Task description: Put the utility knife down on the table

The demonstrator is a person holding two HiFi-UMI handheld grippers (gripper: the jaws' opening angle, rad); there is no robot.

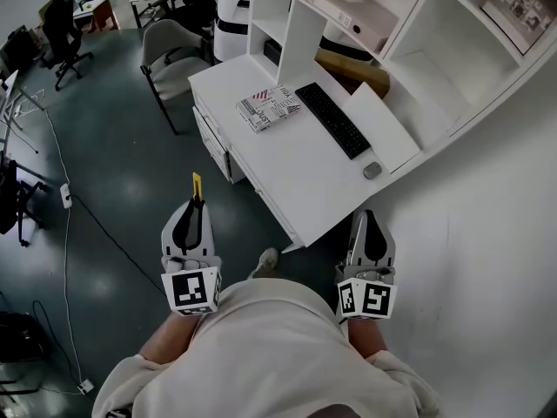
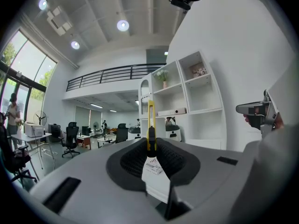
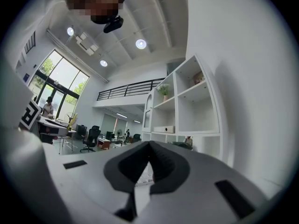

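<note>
My left gripper [image 1: 197,205] is shut on a yellow utility knife [image 1: 197,185], which sticks out forward past the jaw tips over the dark floor, short of the white table [image 1: 296,177]. In the left gripper view the knife [image 2: 151,120] stands upright between the pads of the left gripper [image 2: 151,146], with the shelf unit behind it. My right gripper [image 1: 369,216] hovers near the table's front right corner. In the right gripper view the jaw tips of the right gripper [image 3: 149,146] meet with nothing between them. Both grippers point level.
On the table lie a black keyboard [image 1: 332,120], a printed booklet [image 1: 270,107] and a grey mouse [image 1: 372,171]. White shelves [image 1: 452,50] rise behind it. A grey chair [image 1: 170,50] stands to the table's left, and a cable [image 1: 104,225] runs over the floor.
</note>
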